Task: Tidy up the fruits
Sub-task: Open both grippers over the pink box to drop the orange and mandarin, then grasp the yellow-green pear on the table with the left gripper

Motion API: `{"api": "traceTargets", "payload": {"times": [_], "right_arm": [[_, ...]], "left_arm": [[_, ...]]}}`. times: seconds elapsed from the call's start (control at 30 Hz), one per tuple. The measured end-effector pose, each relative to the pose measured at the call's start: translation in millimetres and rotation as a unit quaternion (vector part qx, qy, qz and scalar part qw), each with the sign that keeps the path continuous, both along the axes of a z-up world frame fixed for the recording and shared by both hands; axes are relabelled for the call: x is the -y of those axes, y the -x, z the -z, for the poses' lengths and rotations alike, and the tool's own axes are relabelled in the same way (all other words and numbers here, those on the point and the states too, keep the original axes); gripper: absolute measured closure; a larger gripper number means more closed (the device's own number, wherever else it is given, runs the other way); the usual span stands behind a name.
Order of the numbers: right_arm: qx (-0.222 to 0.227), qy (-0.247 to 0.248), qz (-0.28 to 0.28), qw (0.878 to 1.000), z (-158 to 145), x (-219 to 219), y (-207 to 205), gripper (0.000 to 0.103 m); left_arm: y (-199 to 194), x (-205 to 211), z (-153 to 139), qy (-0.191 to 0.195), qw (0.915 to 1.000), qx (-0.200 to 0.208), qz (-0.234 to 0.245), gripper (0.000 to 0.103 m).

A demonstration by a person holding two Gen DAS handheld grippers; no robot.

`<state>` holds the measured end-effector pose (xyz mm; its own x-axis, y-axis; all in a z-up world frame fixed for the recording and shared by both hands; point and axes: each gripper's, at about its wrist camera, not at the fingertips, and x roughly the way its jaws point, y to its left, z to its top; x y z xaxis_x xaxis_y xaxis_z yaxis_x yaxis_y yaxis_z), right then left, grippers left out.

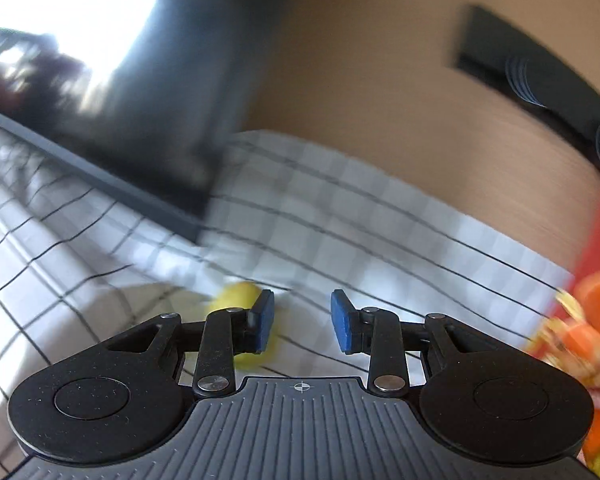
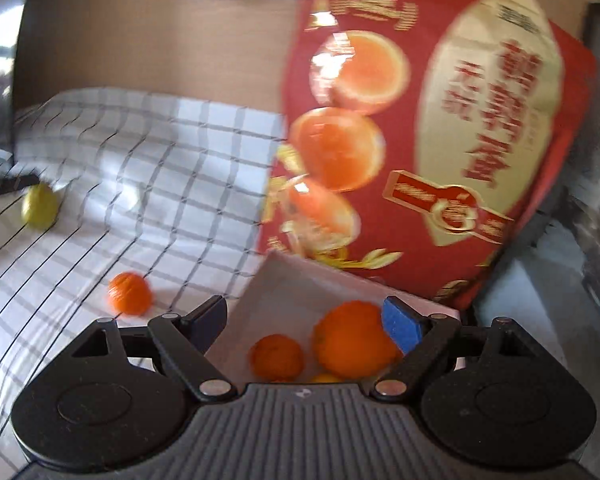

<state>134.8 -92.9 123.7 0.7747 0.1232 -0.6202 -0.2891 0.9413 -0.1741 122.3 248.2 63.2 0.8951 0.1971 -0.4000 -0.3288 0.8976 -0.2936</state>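
Note:
In the left wrist view my left gripper (image 1: pixel 302 312) hangs over the checked cloth (image 1: pixel 340 208), its blue pads apart with nothing between them. A yellow-green fruit (image 1: pixel 236 298) lies on the cloth just behind the left finger. My right gripper (image 2: pixel 304 312) stands wide open above a white box (image 2: pixel 284 292). In the box lie a large orange (image 2: pixel 354 344) and a small mandarin (image 2: pixel 277 358); the large one is close to the right blue pad (image 2: pixel 400 328), and the left finger is clear of it. On the cloth lie a loose mandarin (image 2: pixel 130 294) and the yellow-green fruit (image 2: pixel 40 205).
The box's red lid (image 2: pixel 420 120), printed with oranges, stands upright behind the box and shows at the right edge of the left wrist view (image 1: pixel 596 300). A dark slab-like object (image 1: pixel 140 120) sits at the cloth's far left. Beyond the cloth is a brown surface (image 1: pixel 380 100).

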Motion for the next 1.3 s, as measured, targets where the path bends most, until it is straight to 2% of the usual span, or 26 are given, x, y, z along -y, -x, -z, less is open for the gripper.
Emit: {"api": "traceTargets", "payload": {"times": [0.1, 0.23, 0.33, 0.43, 0.53, 0.57, 0.7, 0.83, 1.03, 1.2, 1.3], "right_arm": [[-0.011, -0.008, -0.026, 1.0, -1, -12, 4, 0.018], [-0.015, -0.023, -0.047, 0.999, -5, -27, 8, 0.018], [-0.023, -0.038, -0.056, 0.997, -6, -38, 6, 0.018], [-0.038, -0.059, -0.066, 0.995, -5, -51, 5, 0.018], [-0.059, -0.072, -0.09, 0.992, 0, -69, 5, 0.018], [-0.065, -0.073, -0.094, 0.991, 2, -75, 4, 0.018], [-0.093, -0.086, -0.104, 0.986, 9, -103, -9, 0.019], [-0.141, -0.089, -0.093, 0.982, 25, -120, -30, 0.04], [-0.159, -0.069, -0.042, 0.984, 58, -128, -56, 0.041], [-0.17, -0.087, -0.039, 0.981, 67, -125, -69, 0.059], [-0.161, -0.075, -0.047, 0.983, 66, -127, -60, 0.06]], "left_arm": [[-16, -15, 6, -0.025, 0.999, -0.037, -0.003, 0.068], [-29, -21, 16, -0.039, 0.9975, -0.058, 0.012, 0.068], [-30, -20, 20, -0.049, 0.9968, -0.063, 0.012, 0.063], [-36, -21, 21, -0.051, 0.9963, -0.069, 0.01, 0.052], [-44, -23, 24, -0.057, 0.9945, -0.088, -0.006, 0.046], [-45, -25, 25, -0.054, 0.9943, -0.091, -0.008, 0.042], [-48, -32, 32, -0.031, 0.9952, -0.092, -0.006, 0.038], [-50, -33, 39, -0.025, 0.9955, -0.091, 0.008, 0.038], [-53, -34, 48, -0.006, 0.9955, -0.091, 0.026, 0.037], [-49, -37, 51, 0.003, 0.9964, -0.078, 0.032, 0.038], [-43, -41, 53, 0.009, 0.9963, -0.073, 0.045, 0.038]]}}
